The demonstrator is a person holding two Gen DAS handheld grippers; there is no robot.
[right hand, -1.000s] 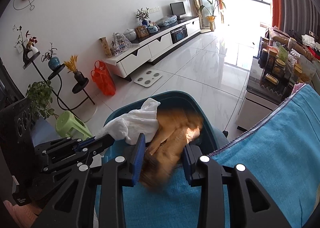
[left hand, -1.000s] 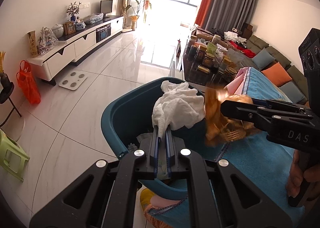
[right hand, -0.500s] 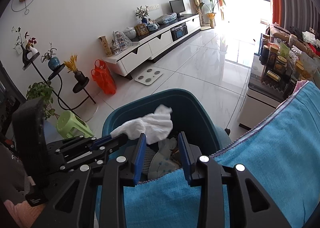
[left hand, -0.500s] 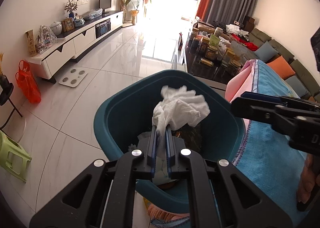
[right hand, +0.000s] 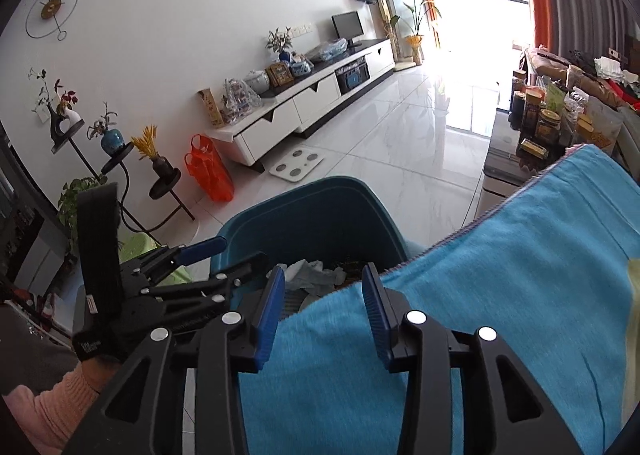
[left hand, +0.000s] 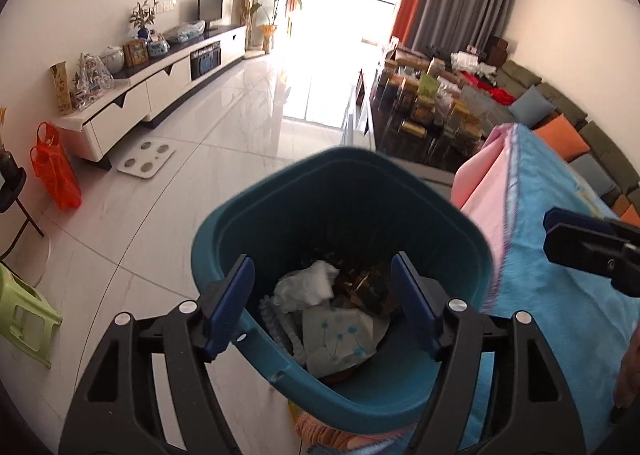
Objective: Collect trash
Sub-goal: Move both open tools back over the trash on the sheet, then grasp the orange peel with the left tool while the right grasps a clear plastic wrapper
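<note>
Over the bin: left gripper (left hand: 322,295), jaws spread wide, just been opening, nothing between them, pointing down into the teal trash bin (left hand: 280,215).
Inside the bin: white crumpled tissue (left hand: 310,287) on top of other trash, beside brown wrapper scraps (left hand: 362,287) and a pale printed paper (left hand: 340,337).
Right of the bin: right gripper (right hand: 324,309), jaws partly apart, just been opening a little, empty, above the blue towel (right hand: 500,295) on the worktop.
Bin edge: touching the blue towel, rim against the cloth fringe.
Behind the bin: white tiled floor (left hand: 180,183), orange bag (left hand: 54,171) well apart.
</note>
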